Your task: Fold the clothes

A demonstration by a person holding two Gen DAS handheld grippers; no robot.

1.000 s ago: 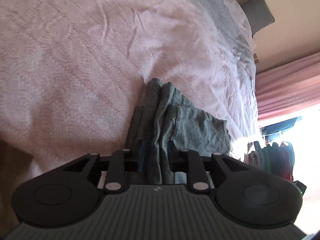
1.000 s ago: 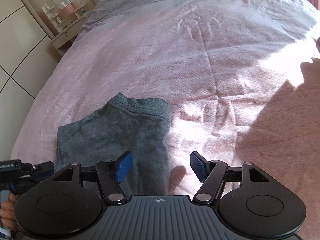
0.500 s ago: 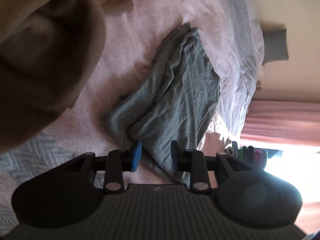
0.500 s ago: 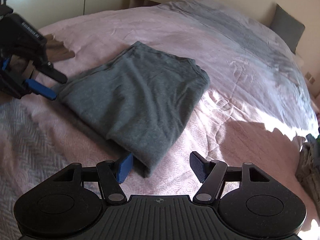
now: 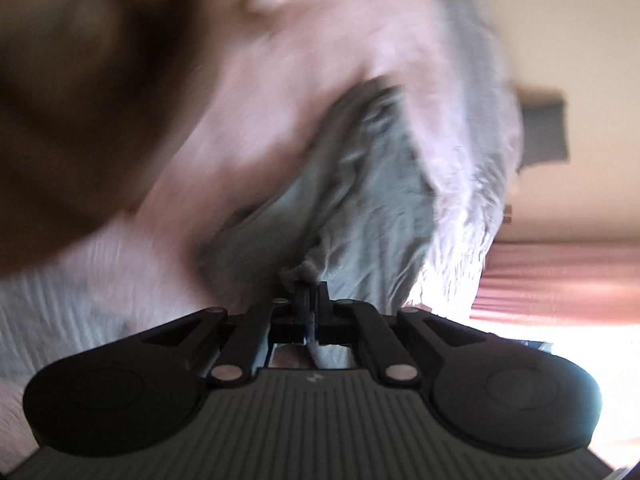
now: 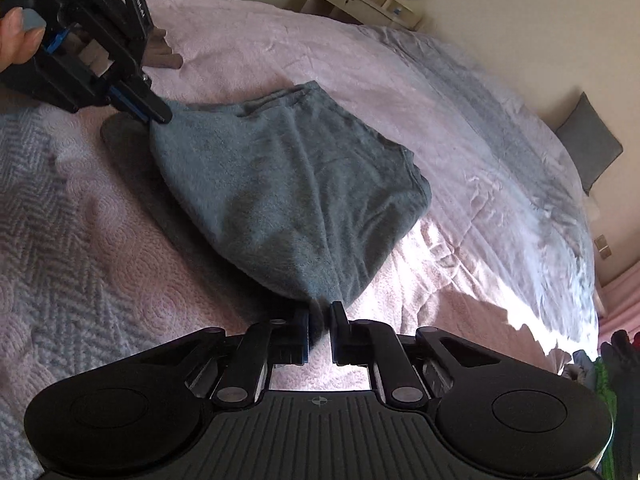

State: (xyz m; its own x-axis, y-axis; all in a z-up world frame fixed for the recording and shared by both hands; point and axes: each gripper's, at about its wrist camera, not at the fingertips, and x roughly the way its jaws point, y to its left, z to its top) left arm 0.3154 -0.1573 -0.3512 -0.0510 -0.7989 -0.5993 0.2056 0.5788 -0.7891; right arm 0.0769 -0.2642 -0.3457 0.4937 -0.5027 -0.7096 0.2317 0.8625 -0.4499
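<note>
Your right claw (image 6: 319, 326) is clenched on the near corner of the folded grey garment (image 6: 288, 184), the cloth bunched between its blue pads. Your left claw (image 6: 154, 114) is clamped on the garment's far left corner, and its own blurred view shows a nub of grey fabric (image 5: 300, 272) pinched between the closed jaws. The garment lies on the pink bedspread (image 6: 460, 120), its two gripped corners drawn up and the rest resting on the bed. A grey cushion (image 6: 590, 148) sits at the bed's far end.

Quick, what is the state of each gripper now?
Left gripper: closed on one corner of the grey garment.
Right gripper: closed on another corner of it.
</note>
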